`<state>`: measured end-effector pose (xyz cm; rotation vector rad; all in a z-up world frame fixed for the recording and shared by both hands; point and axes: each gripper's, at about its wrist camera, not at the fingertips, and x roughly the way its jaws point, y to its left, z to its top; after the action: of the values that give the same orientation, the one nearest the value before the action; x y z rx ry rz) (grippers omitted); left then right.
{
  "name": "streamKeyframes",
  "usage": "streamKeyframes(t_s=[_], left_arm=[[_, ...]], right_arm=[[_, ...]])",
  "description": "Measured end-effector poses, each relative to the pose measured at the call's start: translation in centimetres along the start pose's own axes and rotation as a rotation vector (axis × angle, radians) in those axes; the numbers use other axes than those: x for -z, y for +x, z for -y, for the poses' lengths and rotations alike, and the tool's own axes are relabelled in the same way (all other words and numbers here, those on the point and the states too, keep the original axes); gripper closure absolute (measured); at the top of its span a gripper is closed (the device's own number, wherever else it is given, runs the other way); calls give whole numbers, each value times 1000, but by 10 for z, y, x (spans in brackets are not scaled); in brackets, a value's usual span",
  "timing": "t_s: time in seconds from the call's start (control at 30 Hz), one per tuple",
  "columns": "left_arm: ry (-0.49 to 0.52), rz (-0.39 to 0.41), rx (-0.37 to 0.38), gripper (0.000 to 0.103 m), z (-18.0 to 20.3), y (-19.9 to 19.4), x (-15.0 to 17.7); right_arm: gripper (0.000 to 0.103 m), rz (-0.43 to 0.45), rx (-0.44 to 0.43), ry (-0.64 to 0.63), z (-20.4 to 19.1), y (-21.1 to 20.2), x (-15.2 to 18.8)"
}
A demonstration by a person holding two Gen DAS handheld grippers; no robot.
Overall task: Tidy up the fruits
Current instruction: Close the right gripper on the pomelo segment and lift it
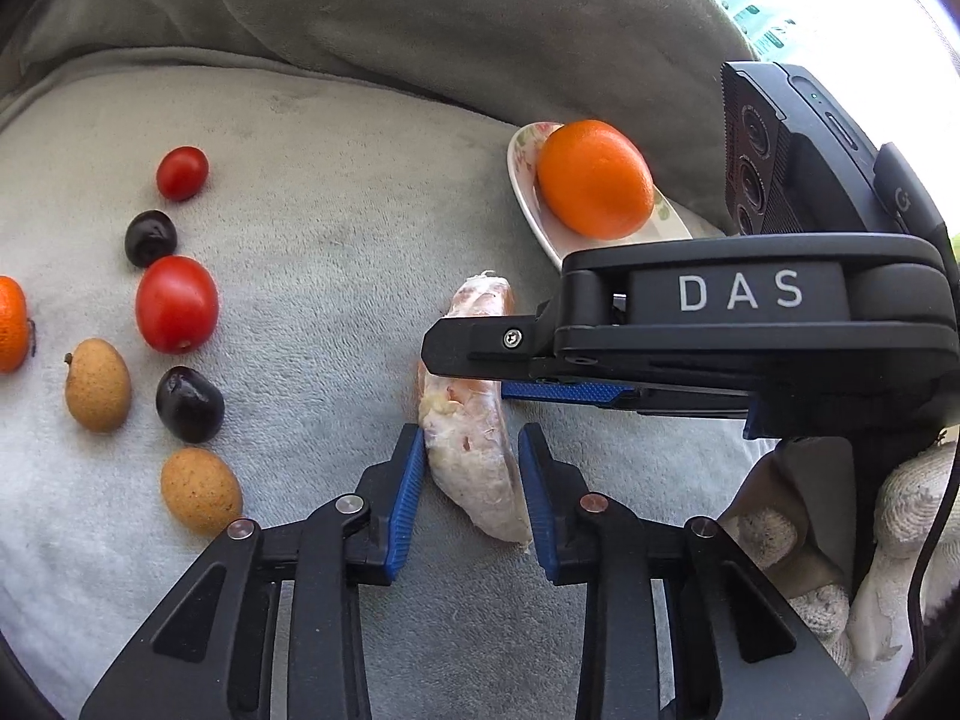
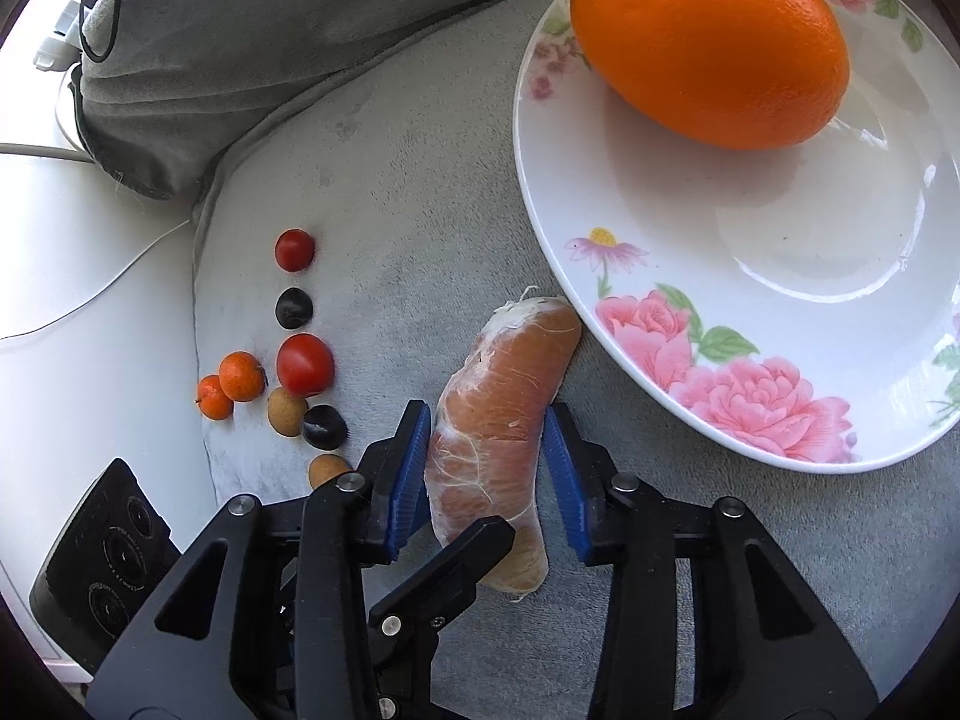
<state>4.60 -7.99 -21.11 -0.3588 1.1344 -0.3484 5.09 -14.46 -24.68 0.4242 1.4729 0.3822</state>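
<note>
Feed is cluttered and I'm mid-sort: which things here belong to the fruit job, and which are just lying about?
Job:
pomelo segment, between both grippers' jaws
orange on the flowered plate
two tomatoes, two dark plums, two brown longans, two kumquats
left gripper, right gripper

Lying about:
grey cushion
grey blanket
white cables

A glossy white glazed floral plate (image 2: 744, 276) was seen on matt grey plush cloth (image 2: 384, 192); the dimpled orange (image 2: 708, 42) looked waxy.
</note>
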Motion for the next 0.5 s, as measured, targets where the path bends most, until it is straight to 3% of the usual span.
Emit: streamKeyframes(t_s=[0.5], left_arm=[[32, 58, -13, 74, 17, -37, 8]], right_arm=[[64, 55, -75, -16, -4, -32, 9]])
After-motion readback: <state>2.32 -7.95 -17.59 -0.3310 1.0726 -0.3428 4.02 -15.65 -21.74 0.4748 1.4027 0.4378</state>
